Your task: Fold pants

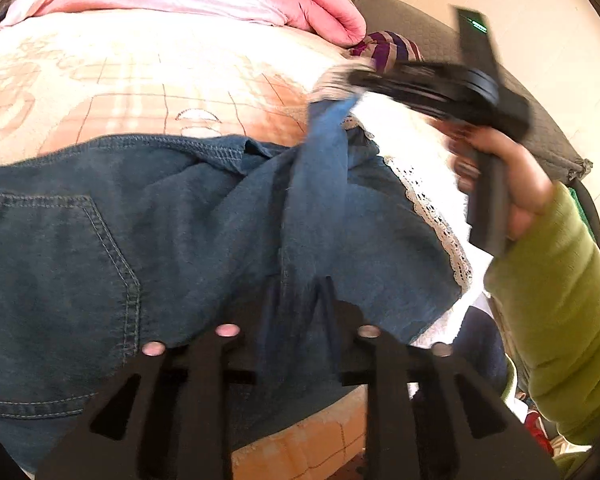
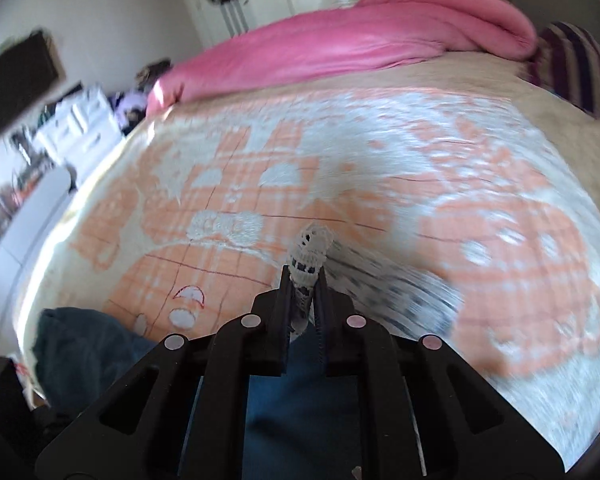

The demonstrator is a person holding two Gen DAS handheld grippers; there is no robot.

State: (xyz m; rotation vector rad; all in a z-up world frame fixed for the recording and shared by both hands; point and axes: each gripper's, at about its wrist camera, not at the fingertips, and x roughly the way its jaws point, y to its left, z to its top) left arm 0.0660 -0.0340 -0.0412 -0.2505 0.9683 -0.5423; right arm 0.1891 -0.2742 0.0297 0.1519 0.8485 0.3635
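Blue denim pants (image 1: 112, 216) with a back pocket and white lace hems lie across the near part of the bed. My left gripper (image 1: 298, 284) is shut on a fold of the denim near the middle of the pants. My right gripper (image 2: 304, 276) is shut on the lace hem (image 2: 311, 248) of a pant leg and holds it lifted above the bed. The right gripper also shows in the left wrist view (image 1: 354, 80), blurred, with the leg (image 1: 324, 148) stretched up from the pants to it.
The bed has an orange and white patterned blanket (image 2: 340, 168). A pink duvet (image 2: 340, 44) is bunched at the far side, beside a purple striped cloth (image 2: 572, 64). A dark headboard (image 1: 432, 36) is at the right. White drawers (image 2: 76, 120) stand left of the bed.
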